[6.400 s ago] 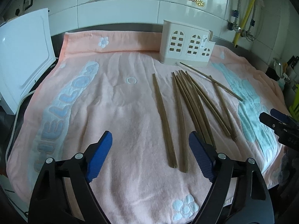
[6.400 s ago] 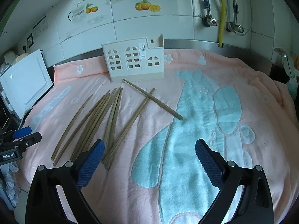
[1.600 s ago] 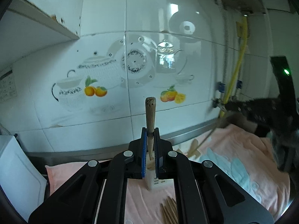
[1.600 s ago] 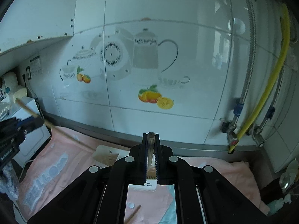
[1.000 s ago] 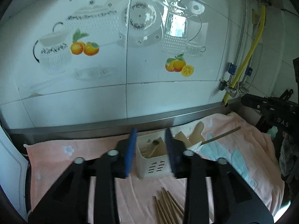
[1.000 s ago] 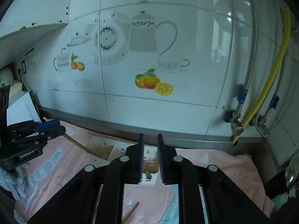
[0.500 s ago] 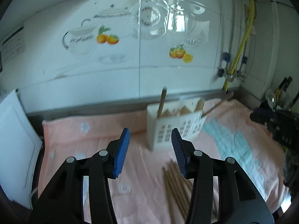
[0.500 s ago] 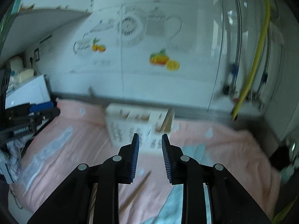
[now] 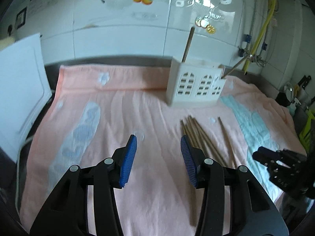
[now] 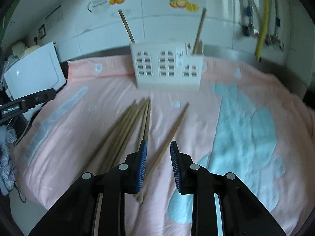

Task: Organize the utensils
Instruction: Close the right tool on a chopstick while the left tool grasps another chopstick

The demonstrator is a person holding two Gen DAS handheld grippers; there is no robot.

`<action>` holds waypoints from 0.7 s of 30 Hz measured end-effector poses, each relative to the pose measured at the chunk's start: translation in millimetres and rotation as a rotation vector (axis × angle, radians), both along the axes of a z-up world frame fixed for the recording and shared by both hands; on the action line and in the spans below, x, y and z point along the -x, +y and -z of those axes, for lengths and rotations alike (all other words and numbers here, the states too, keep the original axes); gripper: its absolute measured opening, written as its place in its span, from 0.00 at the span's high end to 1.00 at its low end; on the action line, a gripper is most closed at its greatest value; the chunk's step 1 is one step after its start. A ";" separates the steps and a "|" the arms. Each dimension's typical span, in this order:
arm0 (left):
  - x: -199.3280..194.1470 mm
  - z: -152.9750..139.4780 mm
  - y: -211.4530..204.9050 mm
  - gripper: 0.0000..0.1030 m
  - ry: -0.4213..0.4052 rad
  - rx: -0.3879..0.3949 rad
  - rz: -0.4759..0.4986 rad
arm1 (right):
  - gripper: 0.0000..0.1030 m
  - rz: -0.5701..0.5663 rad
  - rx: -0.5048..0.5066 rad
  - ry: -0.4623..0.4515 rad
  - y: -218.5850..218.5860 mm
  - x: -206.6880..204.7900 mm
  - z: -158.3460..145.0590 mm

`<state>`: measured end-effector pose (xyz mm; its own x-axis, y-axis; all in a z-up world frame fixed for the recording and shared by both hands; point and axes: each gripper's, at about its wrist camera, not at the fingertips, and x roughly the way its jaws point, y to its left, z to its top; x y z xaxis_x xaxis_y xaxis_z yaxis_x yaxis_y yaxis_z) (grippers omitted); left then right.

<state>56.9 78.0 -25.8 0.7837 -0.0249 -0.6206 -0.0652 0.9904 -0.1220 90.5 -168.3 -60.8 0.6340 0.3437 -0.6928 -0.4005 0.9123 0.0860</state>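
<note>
A white house-shaped holder (image 9: 195, 86) (image 10: 167, 68) stands at the back of the pink towel. Two chopsticks lean in it, one at its left end (image 9: 188, 45) (image 10: 127, 27) and one at its right end (image 9: 234, 68) (image 10: 198, 29). A bundle of several chopsticks (image 9: 198, 135) (image 10: 126, 129) lies in front, with a single chopstick (image 9: 226, 137) (image 10: 173, 125) to its right. My left gripper (image 9: 158, 143) (image 10: 25, 102) hovers open and empty, left of the bundle. My right gripper (image 10: 158, 145) (image 9: 275, 157) is narrowly open above the single chopstick, its pads not touching it.
The pink towel (image 9: 118, 108) (image 10: 246, 90) covers the counter. A white board (image 9: 17, 82) (image 10: 33, 74) stands at the left edge. A tiled wall with a yellow hose (image 9: 261, 33) (image 10: 263, 19) and pipes runs behind. Kitchen items crowd the far right (image 9: 295, 96).
Both grippers have let go of the chopsticks now standing in the holder, backed away from it and sunk toward the towel. Their jaws stand wider than a second ago.
</note>
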 end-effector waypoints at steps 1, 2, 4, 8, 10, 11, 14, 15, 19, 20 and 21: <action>2.9 3.7 -0.3 0.55 0.006 -0.006 -0.006 | 0.76 0.006 -0.011 0.021 0.6 2.3 7.0; 7.1 8.6 -0.9 0.55 0.013 -0.015 -0.010 | 0.76 0.012 -0.020 0.039 0.1 2.8 11.7; 12.6 15.4 -2.9 0.55 0.024 -0.027 -0.011 | 0.78 0.024 -0.039 0.066 0.1 4.8 21.4; 22.9 28.9 -7.3 0.55 0.052 -0.036 -0.008 | 0.83 0.048 -0.066 0.103 1.9 6.1 36.5; 26.4 35.4 -8.7 0.55 0.068 -0.032 -0.001 | 0.84 0.052 -0.074 0.114 3.9 5.8 40.9; 27.6 37.6 -9.1 0.55 0.074 -0.033 0.000 | 0.84 0.055 -0.075 0.120 5.5 5.1 43.2; 32.2 46.8 -10.8 0.55 0.096 -0.037 0.004 | 0.84 0.077 -0.086 0.128 5.7 1.9 44.9; 33.0 50.7 -10.5 0.55 0.108 -0.028 0.006 | 0.84 0.085 -0.088 0.132 4.8 1.0 45.8; 35.3 60.7 -11.5 0.55 0.134 -0.025 0.012 | 0.87 0.111 -0.102 0.155 1.8 -5.0 49.5; 35.4 63.3 -12.8 0.55 0.141 -0.022 0.015 | 0.88 0.116 -0.108 0.162 1.5 -6.5 49.9; 35.5 65.2 -13.9 0.55 0.146 -0.020 0.020 | 0.89 0.119 -0.111 0.167 1.5 -8.1 50.6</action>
<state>21.3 64.1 -91.0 0.6846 -0.0263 -0.7285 -0.0611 0.9938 -0.0933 98.6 -166.9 -111.4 0.5541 0.3531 -0.7538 -0.2624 0.9335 0.2444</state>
